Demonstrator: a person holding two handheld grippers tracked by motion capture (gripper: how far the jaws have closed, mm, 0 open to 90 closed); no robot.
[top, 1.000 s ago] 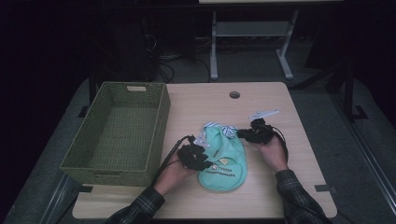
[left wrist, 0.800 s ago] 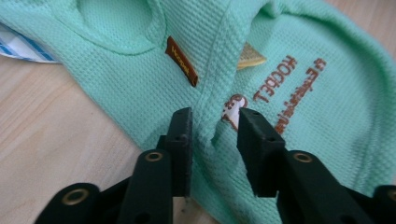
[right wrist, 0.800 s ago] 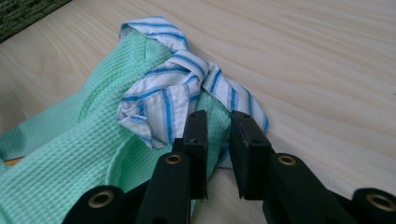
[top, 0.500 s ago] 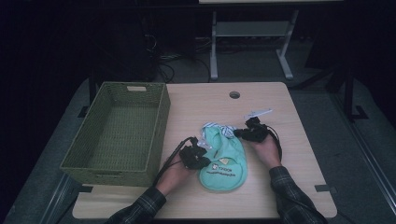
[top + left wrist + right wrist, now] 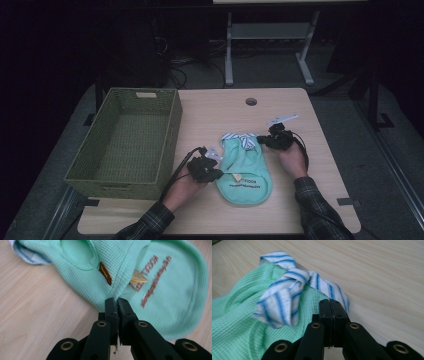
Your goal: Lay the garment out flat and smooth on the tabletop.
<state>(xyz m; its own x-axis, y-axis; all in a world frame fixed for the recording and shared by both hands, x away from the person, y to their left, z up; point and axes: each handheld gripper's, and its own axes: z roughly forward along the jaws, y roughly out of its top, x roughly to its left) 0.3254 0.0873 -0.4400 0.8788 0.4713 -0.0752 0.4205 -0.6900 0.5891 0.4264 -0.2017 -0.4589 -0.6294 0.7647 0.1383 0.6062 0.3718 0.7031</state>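
A small mint-green garment (image 5: 247,172) with a blue-and-white striped collar (image 5: 240,140) lies flat on the wooden table (image 5: 215,110). My left gripper (image 5: 216,172) is at the garment's left edge. In the left gripper view the left gripper (image 5: 117,301) is shut, pinching a fold of green fabric (image 5: 82,277) just below a brown label (image 5: 105,273). My right gripper (image 5: 262,141) is at the garment's top right. In the right gripper view the right gripper (image 5: 331,302) is shut on the edge of the striped collar (image 5: 284,297).
An empty green woven basket (image 5: 172,125) stands on the left part of the table, close to my left hand. A round cable hole (image 5: 251,101) sits near the far edge. Bare tabletop lies to the right of the garment and behind it.
The right gripper has edged slightly left toward the striped collar. The left hand and the garment have stayed about where they were.
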